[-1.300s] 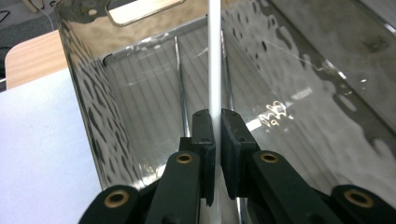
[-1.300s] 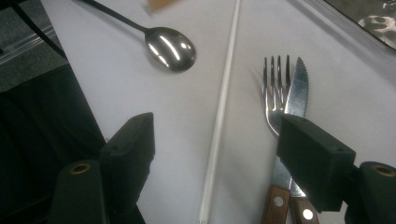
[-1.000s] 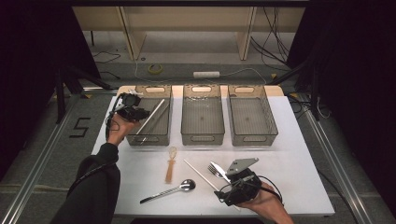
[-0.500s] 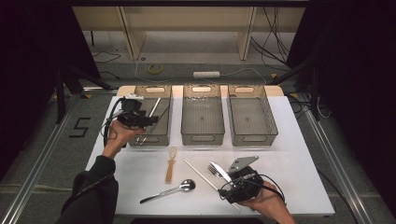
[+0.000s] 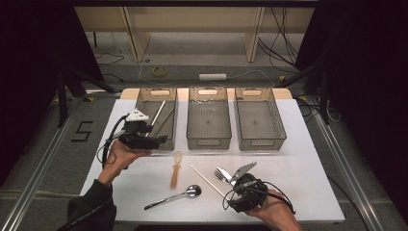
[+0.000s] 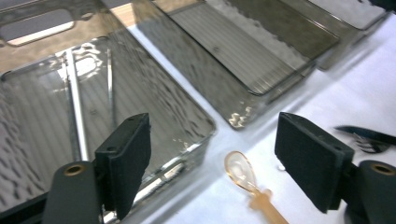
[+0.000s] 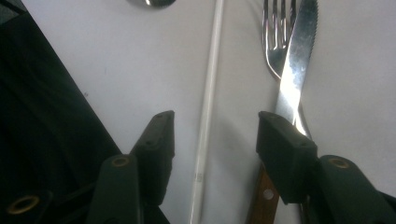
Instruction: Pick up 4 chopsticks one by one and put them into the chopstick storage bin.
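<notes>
Three grey see-through bins stand in a row; the left bin (image 5: pixel 144 103) (image 6: pixel 187 107) holds a white chopstick (image 5: pixel 158 111) (image 6: pixel 77 116) and a thin metal stick (image 6: pixel 109 88). My left gripper (image 5: pixel 159 139) (image 6: pixel 212 140) hovers open over that bin's near corner, holding nothing. An amber plastic spoon (image 5: pixel 175 168) (image 6: pixel 240 170) lies just in front of it. My right gripper (image 5: pixel 230 190) (image 7: pixel 212 126) is open and low over the table, its jaws either side of a second white chopstick (image 5: pixel 204 179) (image 7: pixel 208 93). A fork (image 5: pixel 220 174) (image 7: pixel 275 37) and a wooden-handled knife (image 7: pixel 294 60) lie crossed beside its right jaw.
The middle bin (image 5: pixel 208 139) (image 6: pixel 243 51) and the right bin (image 5: pixel 260 142) hold nothing I can see. A metal spoon (image 5: pixel 175 197) lies near the white table's front edge (image 5: pixel 144 219). Bare table spreads to the right of my right hand.
My left gripper has drawn back from above the left bin to its near corner. The white chopstick now rests in that bin. My right gripper has hardly moved.
</notes>
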{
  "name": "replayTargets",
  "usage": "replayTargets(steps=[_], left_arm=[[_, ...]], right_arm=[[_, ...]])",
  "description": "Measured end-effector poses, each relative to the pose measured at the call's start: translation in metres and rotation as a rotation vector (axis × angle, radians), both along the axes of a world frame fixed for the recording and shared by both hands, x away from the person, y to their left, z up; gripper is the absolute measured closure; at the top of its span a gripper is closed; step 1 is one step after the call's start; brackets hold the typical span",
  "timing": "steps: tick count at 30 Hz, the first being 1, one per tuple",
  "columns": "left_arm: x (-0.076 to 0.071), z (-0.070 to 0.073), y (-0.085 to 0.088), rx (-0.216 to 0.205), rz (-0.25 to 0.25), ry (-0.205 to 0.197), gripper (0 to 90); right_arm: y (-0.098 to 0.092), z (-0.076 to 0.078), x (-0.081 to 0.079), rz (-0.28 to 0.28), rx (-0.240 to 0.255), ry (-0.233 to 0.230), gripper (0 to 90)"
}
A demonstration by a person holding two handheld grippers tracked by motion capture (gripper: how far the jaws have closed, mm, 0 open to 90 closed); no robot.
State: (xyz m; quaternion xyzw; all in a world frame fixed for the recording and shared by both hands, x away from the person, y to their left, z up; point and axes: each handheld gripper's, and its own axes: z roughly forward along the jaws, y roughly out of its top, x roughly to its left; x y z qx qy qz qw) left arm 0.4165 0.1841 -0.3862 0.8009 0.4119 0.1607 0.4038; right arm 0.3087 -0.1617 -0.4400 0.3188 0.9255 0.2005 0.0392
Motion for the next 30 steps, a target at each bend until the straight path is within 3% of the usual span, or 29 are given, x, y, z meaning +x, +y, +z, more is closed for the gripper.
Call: replayTargets(steps=[10,19,30], left_arm=[[-0.032,-0.013,-0.013,-0.011,-0.095,-0.011,21.1],[-0.058,-0.026,-0.014,-0.042,-0.106,-0.061,20.3],[-0.074,-0.036,-0.011,-0.030,-0.124,-0.061,19.8]], right_arm=[[0.002,-0.007,-0.001,-0.004,-0.036,0.038,59.2],[0.006,-0.011,-0.002,-0.010,-0.070,0.050,65.9],[0.010,-0.017,-0.002,0.013,-0.112,0.057,74.2]])
